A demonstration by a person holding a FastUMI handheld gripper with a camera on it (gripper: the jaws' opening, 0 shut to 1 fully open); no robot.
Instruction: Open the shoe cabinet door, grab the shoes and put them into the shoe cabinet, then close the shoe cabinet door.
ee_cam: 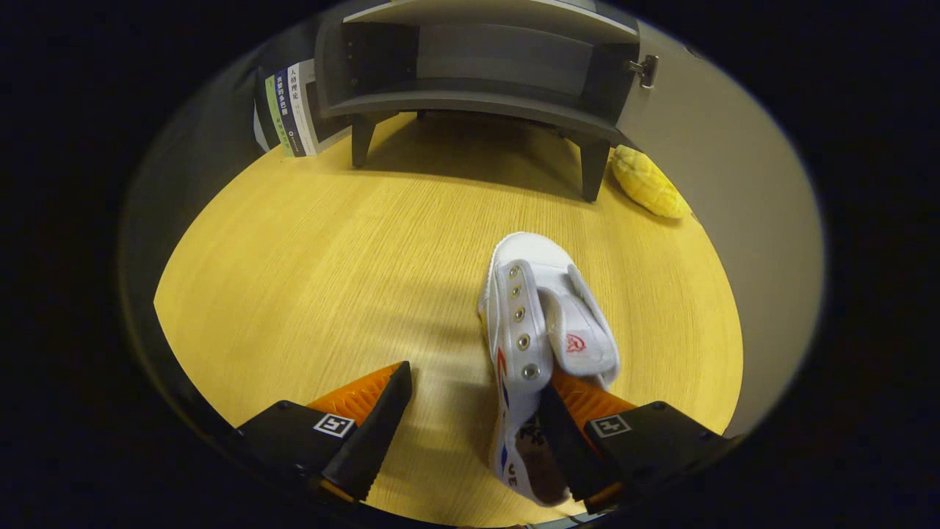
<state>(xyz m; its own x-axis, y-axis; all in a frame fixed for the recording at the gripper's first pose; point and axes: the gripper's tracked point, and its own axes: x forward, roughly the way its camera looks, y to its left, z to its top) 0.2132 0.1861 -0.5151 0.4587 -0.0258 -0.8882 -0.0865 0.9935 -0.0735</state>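
Now spread wide, hand-held gripper (470, 433) over white shoe (540, 345) on tabletop (330, 257), right finger inside, shoe cabinet (477, 66) beyond open.

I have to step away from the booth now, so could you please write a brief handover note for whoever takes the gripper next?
Gripper: open, not clamped; the right finger sits inside the white shoe, the left finger stands apart over the table.
Shoe: on the table, toe pointing towards the shoe cabinet.
Cabinet: beyond the fingers, door open, inside looks empty.
Done: door opened.
Left: grip the shoe, place it inside, close the door.
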